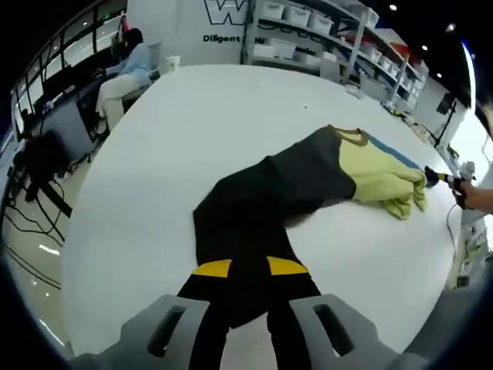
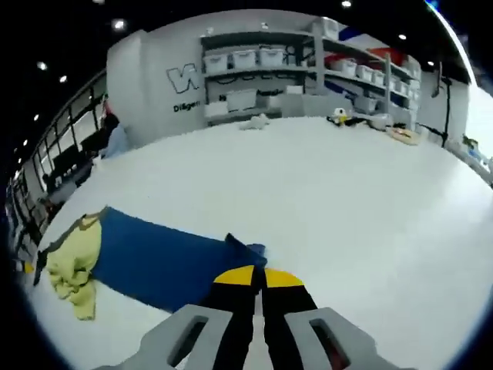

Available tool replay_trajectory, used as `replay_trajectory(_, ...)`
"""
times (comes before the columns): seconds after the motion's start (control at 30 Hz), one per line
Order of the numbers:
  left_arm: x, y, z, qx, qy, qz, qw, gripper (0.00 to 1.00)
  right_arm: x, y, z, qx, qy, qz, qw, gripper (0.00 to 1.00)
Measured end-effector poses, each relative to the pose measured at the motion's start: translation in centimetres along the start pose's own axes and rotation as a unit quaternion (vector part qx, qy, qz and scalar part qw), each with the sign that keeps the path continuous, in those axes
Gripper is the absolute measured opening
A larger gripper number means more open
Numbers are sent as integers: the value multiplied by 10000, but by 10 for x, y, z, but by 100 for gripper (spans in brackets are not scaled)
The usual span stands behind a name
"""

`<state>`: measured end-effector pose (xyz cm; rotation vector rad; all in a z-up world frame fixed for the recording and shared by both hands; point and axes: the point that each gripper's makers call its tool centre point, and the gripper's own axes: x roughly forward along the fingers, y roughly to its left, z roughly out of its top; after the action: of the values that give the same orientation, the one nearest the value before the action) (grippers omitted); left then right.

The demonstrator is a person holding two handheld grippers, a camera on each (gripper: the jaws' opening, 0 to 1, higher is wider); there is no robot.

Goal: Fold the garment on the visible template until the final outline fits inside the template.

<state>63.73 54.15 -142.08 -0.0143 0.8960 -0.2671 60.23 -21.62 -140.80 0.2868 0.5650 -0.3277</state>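
White table (image 1: 154, 193) carries the garment (image 1: 262, 208), long axis running from the left gripper (image 1: 248, 308) away toward the far right. Left gripper view: dark body, yellow-green sleeve (image 1: 385, 181), blue edge. Right gripper view: blue template (image 2: 154, 258) with sleeve on top; dark body hidden. Both pairs of jaws pressed together: left gripper on dark fabric, right gripper (image 2: 258, 304) on the blue corner. Hand (image 1: 474, 196) cut off.

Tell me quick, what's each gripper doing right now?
Left gripper: shut on the dark end of the garment.
Right gripper: shut, apparently pinching the blue mat's edge.
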Motion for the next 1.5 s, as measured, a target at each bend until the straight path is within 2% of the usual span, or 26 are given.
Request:
replay_trajectory(0.03,0,0,-1,-10,6,6,10000,15,-2,-5,-9,253,74,-23,9997,0)
replay_trajectory(0.13,-1,1,-3,-63,18,-5,10000,15,-6,-13,-21,614,84,-213,9978,0)
replay_trajectory(0.17,-2,1,-4,-62,31,32,10000,15,-7,-13,-27,951,119,-227,9951,0)
replay_trajectory(0.23,-3,2,-6,-123,49,48,9999,16,-8,-12,-33,839,201,-279,9959,0)
replay_trajectory(0.3,-3,4,-8,-163,73,80,9998,18,-9,-7,-37,943,279,-252,9948,0)
replay_trajectory(0.47,-4,9,-15,-307,151,162,9993,22,-12,-9,-35,881,238,-346,9952,0)
replay_trajectory(0.57,-5,8,-21,-476,231,158,9985,27,-14,-11,-34,842,228,-381,9955,0)
replay_trajectory(0.7,-3,1,-25,-163,254,96,9995,30,-17,-16,-34,934,210,-376,9947,0)
replay_trajectory(0.77,0,0,-31,-245,350,88,9990,32,-17,-17,-35,948,235,-358,9946,0)
replay_trajectory(0.8,-1,6,-34,-271,440,282,9983,33,-17,-16,-35,947,227,-322,9947,0)
replay_trajectory(0.83,-1,9,-34,-211,455,335,9982,30,-17,-17,-35,918,237,-320,9950,0)
replay_trajectory(0.97,-1,20,-31,-221,450,418,9979,17,-17,-17,-36,870,262,-292,9954,0)
replay_trajectory(1.03,-1,26,-31,10,542,466,9974,8,-16,-17,-36,872,267,-288,9954,0)
replay_trajectory(1.1,0,32,-29,-23,548,480,9973,7,-16,-17,-35,867,257,-306,9954,0)
replay_trajectory(1.17,0,40,-25,263,612,548,9963,7,-15,-16,-34,859,246,-294,9956,0)
replay_trajectory(1.27,-1,64,-18,368,609,829,9940,7,-15,-14,-31,817,235,-276,9960,0)
replay_trajectory(1.3,-3,66,-16,354,612,848,9939,7,-15,-13,-31,787,251,-268,9962,0)
replay_trajectory(1.4,-10,87,-4,790,730,1122,9878,7,-14,-12,-29,748,260,-235,9966,0)
replay_trajectory(1.5,-16,104,10,1064,737,1312,9829,7,-14,-12,-28,720,260,-233,9968,0)
